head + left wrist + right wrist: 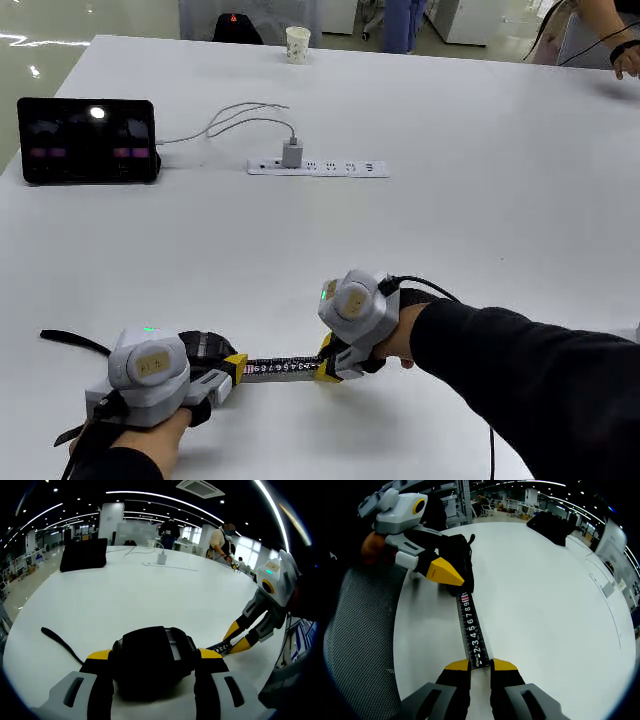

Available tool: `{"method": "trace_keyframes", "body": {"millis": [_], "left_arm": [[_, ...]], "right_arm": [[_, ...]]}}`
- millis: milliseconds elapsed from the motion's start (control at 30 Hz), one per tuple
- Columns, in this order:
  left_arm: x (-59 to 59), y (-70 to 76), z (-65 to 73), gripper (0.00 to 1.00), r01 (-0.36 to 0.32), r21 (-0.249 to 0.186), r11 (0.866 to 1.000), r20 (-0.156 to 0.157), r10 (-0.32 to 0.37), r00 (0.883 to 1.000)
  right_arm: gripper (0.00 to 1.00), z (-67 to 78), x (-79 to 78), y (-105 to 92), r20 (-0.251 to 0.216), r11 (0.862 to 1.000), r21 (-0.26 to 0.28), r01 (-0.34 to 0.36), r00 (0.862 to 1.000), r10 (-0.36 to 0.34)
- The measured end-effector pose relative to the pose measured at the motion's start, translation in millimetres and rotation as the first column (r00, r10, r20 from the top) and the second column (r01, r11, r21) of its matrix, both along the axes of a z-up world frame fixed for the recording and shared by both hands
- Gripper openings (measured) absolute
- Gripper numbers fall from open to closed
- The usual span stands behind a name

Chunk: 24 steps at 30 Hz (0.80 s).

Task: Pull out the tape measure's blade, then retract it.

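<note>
Clamped between the left claw's (154, 655) jaws, the tape measure's black case (150, 672) is held on the table (420, 230). Its blade (470, 625) is pinched at the tip by the right claw (480, 666), with a short length drawn out between them. Pulling is judged partly done; retraction is left.
</note>
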<state>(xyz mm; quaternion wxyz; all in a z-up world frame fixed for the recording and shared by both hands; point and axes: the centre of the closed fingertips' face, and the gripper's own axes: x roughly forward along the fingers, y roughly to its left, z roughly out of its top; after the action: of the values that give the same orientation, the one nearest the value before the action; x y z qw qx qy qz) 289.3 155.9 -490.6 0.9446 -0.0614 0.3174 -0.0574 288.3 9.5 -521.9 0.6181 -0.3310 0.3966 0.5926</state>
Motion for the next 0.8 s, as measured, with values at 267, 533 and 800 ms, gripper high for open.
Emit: {"method": "trace_keyframes", "body": {"millis": [267,533,800], "left_arm": [[0.1,0.7,0.1,0.60,0.006,-0.007,1.000,0.001,-0.006,1.000],[0.3,1.3,0.9,0.60,0.006,-0.011,1.000,0.000,-0.006,1.000],[-0.3,1.4,0.6,0.60,0.001,-0.012,1.000,-0.004,-0.001,1.000]], "right_arm": [[0.11,1.3,-1.6,5.6,0.001,1.000,0.020,-0.003,1.000,0.003],[0.11,2.5,-4.1,16.4,0.013,0.999,0.041,-0.016,1.000,0.016],[0.11,1.4,-3.7,20.9,0.000,0.998,0.059,-0.002,1.000,0.002]]}}
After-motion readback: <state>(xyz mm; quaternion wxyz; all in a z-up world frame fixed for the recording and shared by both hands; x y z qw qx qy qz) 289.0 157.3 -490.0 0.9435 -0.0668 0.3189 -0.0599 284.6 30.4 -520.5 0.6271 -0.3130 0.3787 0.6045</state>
